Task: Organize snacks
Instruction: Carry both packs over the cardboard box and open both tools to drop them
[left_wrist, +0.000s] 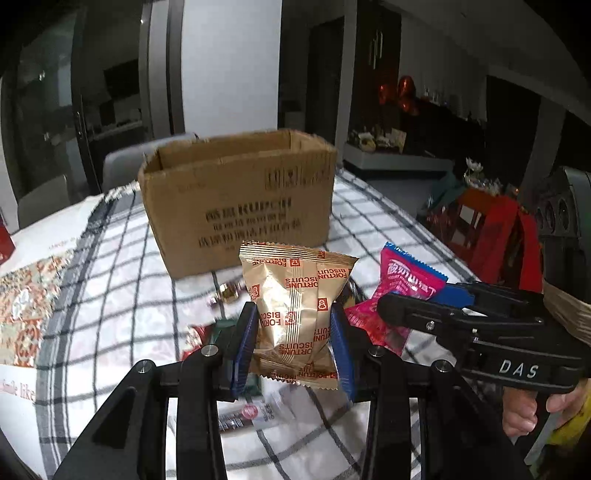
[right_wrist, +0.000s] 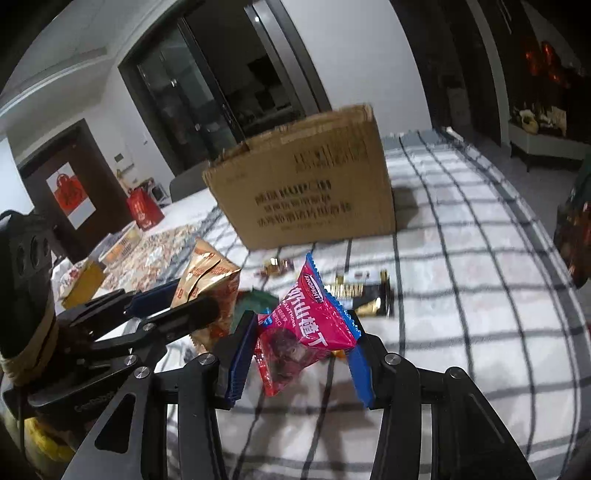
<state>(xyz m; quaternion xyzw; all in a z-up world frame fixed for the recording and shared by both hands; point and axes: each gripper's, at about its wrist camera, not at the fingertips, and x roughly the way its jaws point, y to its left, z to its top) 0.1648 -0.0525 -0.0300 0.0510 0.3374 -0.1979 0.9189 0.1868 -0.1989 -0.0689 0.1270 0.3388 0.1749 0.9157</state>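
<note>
A big table is covered with a white cloth with dark grey check lines (left_wrist: 369, 221). At the left side of the table lies another cloth with a red and orange flower pattern (left_wrist: 26, 295). The room behind is dim, with a white wall and dark glass doors. A grey chair back (left_wrist: 122, 166) stands behind the table. A red paper bag (right_wrist: 144, 208) sits far off on the left of the right wrist view.

A brown cardboard box with its top open (left_wrist: 240, 199) stands upright on the checked cloth, past both grippers. The print on its side is too blurry to read.

The left gripper (left_wrist: 295, 336) has its blue pads clamped on a shiny gold biscuit packet with red words (left_wrist: 295, 306). The packet is up off the table. Its long side runs up and down, and the words on it are upside down.

The right gripper (right_wrist: 301, 350) has its blue pads clamped on a pink snack packet with blue zigzag ends (right_wrist: 306, 325). This packet is off the table too. It is tilted, with one blue end pointing up toward the box and the other end hanging low near the left pad.

The two grippers are close, side by side.

On the cloth between the grippers and the box lie more snacks: a small gold wrapped sweet (right_wrist: 275, 266) and a black and gold snack bar (right_wrist: 364, 295). The bar lies flat, with its long side running left to right.
</note>
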